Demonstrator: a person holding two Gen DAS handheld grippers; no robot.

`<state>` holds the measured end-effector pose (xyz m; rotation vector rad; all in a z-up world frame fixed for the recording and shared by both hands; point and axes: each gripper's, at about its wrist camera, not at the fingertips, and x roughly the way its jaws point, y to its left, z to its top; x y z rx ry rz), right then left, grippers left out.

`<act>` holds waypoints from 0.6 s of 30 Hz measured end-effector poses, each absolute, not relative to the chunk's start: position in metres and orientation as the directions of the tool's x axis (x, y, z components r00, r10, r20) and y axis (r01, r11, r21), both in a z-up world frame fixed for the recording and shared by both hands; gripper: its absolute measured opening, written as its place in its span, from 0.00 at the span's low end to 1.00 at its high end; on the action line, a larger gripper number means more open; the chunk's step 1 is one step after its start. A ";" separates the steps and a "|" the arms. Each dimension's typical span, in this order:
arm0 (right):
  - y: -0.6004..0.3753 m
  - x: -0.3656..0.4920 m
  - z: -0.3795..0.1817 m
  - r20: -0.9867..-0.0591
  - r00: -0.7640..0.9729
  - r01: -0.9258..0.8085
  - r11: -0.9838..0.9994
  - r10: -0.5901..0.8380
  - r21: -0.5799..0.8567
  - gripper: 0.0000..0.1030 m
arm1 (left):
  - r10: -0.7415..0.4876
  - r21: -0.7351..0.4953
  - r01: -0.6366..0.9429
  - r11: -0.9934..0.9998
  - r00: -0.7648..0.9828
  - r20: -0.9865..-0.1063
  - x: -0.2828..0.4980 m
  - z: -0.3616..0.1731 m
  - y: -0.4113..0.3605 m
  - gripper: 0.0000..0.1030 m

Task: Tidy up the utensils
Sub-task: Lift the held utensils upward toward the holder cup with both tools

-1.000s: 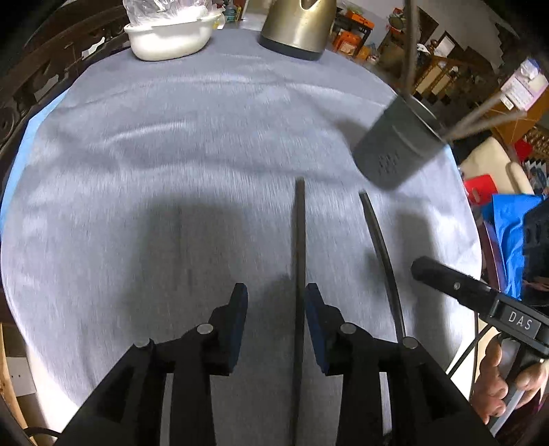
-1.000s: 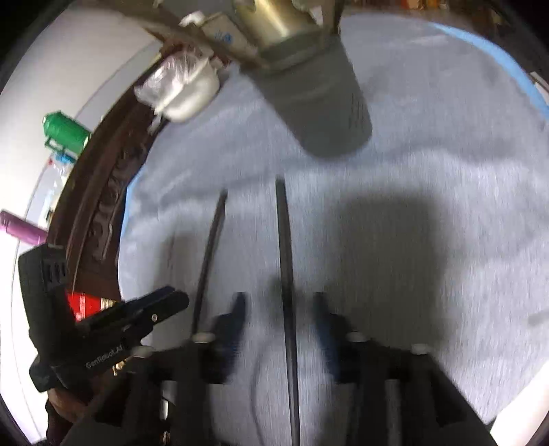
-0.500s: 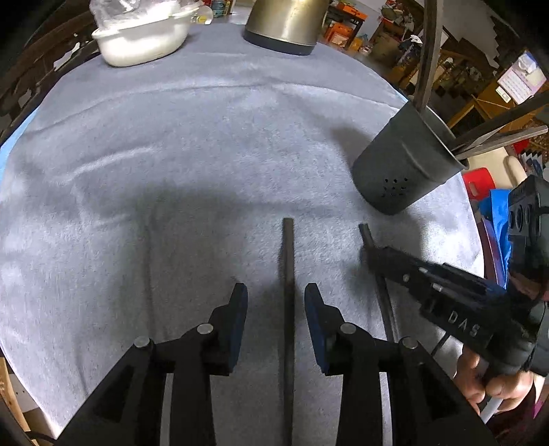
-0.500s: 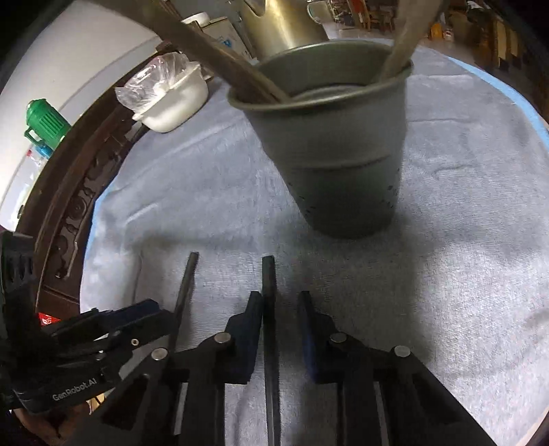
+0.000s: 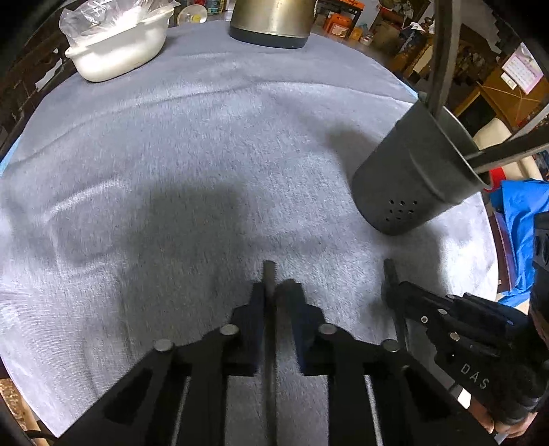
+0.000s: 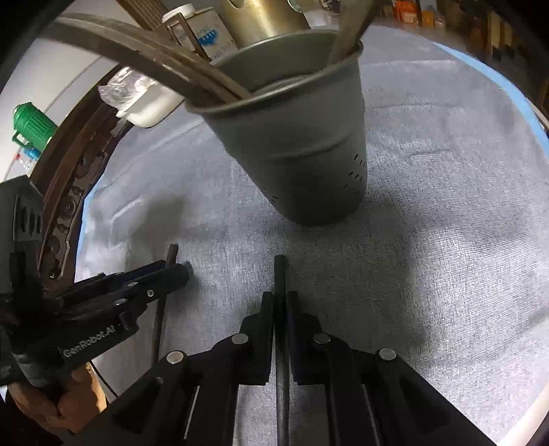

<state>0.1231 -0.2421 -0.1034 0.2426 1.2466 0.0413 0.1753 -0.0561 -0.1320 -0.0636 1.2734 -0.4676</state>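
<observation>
Two dark thin utensils lie side by side on the grey cloth. My left gripper [image 5: 275, 291] is shut on one utensil [image 5: 269, 272], whose tip sticks out past the fingers. My right gripper [image 6: 280, 297] is shut on the other utensil [image 6: 279, 271]. Each gripper shows in the other's view: the right one [image 5: 394, 291] at the right, the left one [image 6: 178, 271] at the left. A dark grey perforated utensil cup [image 5: 411, 178] stands just beyond the utensil tips, close in the right wrist view [image 6: 302, 144], with several utensils inside it.
A white tub with a plastic bag [image 5: 116, 44] and a brass-coloured kettle [image 5: 271, 17] stand at the far side of the round table [image 5: 171, 137]. A carved dark wooden chair back [image 6: 68, 192] lies off the left edge. Blue fabric [image 5: 518, 219] lies past the right edge.
Both grippers slid forward along their utensils toward the cup. The left jaws closed from open onto their utensil, and the right jaws tightened on theirs.
</observation>
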 end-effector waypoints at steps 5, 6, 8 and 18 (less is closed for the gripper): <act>-0.236 0.124 -0.101 -0.931 0.339 0.068 0.984 0.132 0.164 0.07 | -0.353 -0.285 0.276 0.918 0.241 -0.904 0.174 -0.129 -0.055 0.07; -0.236 0.121 -0.098 -0.926 0.355 0.063 0.985 0.130 0.162 0.07 | -0.349 -0.278 0.274 0.921 0.259 -0.901 0.170 -0.124 -0.053 0.07; -0.238 0.114 -0.090 -0.912 0.386 0.054 0.984 0.138 0.171 0.07 | -0.333 -0.254 0.269 0.929 0.308 -0.891 0.162 -0.110 -0.050 0.07; -0.230 0.089 -0.031 -0.816 0.548 -0.005 0.976 0.184 0.217 0.07 | -0.337 -0.225 0.271 0.936 0.507 -0.793 0.131 -0.040 -0.033 0.07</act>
